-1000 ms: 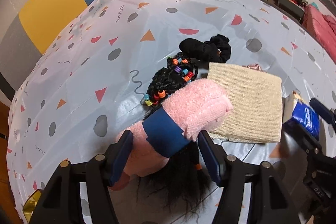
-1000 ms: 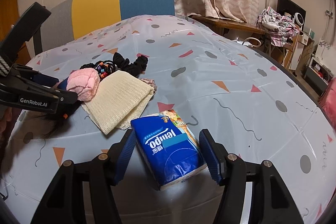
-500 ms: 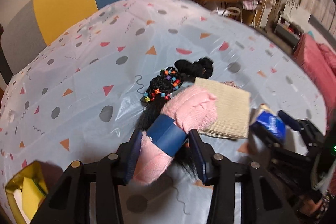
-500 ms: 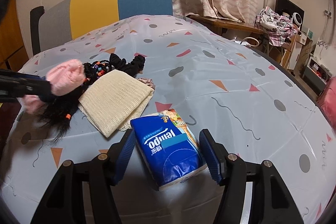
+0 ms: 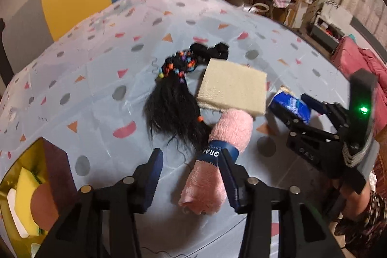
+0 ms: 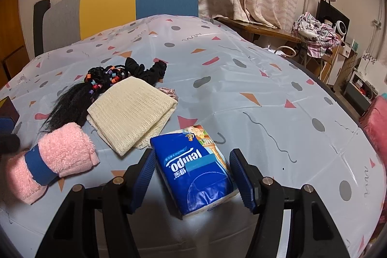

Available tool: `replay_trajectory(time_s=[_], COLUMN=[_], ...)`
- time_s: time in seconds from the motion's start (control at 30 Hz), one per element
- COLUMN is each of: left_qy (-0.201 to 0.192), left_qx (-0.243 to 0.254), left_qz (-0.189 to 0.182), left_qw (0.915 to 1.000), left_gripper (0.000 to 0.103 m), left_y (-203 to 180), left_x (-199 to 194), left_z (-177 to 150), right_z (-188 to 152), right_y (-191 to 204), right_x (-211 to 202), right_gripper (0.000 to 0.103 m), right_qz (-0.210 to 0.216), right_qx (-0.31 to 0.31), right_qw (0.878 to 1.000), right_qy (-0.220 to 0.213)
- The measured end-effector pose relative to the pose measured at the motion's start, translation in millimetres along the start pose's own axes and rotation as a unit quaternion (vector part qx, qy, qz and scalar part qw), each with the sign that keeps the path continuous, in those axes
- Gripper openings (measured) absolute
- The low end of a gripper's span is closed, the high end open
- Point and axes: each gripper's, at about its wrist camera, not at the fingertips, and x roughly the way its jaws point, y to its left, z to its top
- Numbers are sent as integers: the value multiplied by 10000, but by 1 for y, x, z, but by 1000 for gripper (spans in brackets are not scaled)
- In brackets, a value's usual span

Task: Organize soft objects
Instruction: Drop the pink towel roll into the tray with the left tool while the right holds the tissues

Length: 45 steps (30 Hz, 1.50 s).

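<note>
Pink terry cloth fills the middle of our left wrist view: the rolled pink towel [image 5: 219,156], bound by a blue paper band [image 5: 215,151], lies against the inner face of the left gripper's [image 5: 191,171] right-hand finger. The other finger stands clear of it with a wide gap, so our fingers are spread and nothing is pinched. From the right wrist view the same towel [image 6: 52,161] appears to rest on the tablecloth [image 6: 241,79], though the fisheye edge blurs it and we cannot say for certain whether its near end is touching or slightly raised.

Beyond the towel lies a black hair bundle [image 5: 174,103] with coloured beads at its far end, and just behind the beads a black scrunchie [image 5: 210,50]. Beside the hair, to its right, sits a folded cream mesh cloth [image 5: 232,91], its near corner just beside the towel's far end. A scrap of pale pink fabric [image 6: 168,91] shows from under the cloth's far edge.

Our right gripper [image 6: 191,175] has its fingers spread on either side of a blue tissue pack [image 6: 193,168] lying flat on the cloth; we see a narrow gap on each side, so neither pad touches it.

At the lower left of the left wrist view, a gold box [image 5: 14,175] holds yellow and white pieces. A grey, yellow and blue chair back [image 6: 135,1] stands behind the table.
</note>
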Motion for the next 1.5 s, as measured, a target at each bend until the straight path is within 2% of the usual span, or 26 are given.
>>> replay_trajectory(time_s=[0.1, 0.27, 0.33, 0.37, 0.57, 0.67, 0.83, 1.0, 1.23, 1.4, 1.5], left_qy=[73, 467, 509, 478, 313, 153, -274, -659, -1068, -1078, -1042], left_qx=[42, 411, 467, 447, -53, -342, -787, -1074, -1371, -1689, -2018], left_qz=[-162, -9, -29, -52, -261, -496, -903, -1126, -860, -556, -413], left_qw=[9998, 9981, 9976, 9978, 9992, 9981, 9924, 9856, 9810, 9781, 9730], left_gripper=[51, 51, 43, 38, 35, 35, 35, 35, 35, 35, 35], left_y=[-8, -26, -31, -32, -22, -14, 2, 13, 41, 72, 96], left_x=[10, 35, 36, 34, 15, -1, -39, -76, -115, -130, -133], left_z=[0, -10, -16, -19, -30, -36, -51, -68, -93, -120, -138], right_z=[0, -1, -1, -1, -1, -2, -2, -1, -2, -2, -2], right_y=[1, 0, -1, -1, 0, 1, 3, 4, 5, 6, 7], right_x=[0, 1, 1, 1, 1, 1, 1, 2, 2, 2, 2], right_gripper=[64, 64, 64, 64, 64, 64, 65, 65, 64, 64, 64], right_qz=[-6, -32, -41, -45, -73, -98, -153, -174, -237, -246, -276], right_qx=[0, 8, 15, 10, -11, -31, -80, -94, -149, -160, -199], right_qw=[10000, 10000, 10000, 10000, 10000, 9999, 9998, 9998, 9996, 9995, 9994], right_qy=[1, 30, 38, 39, 39, 40, 51, 66, 60, 65, 74])
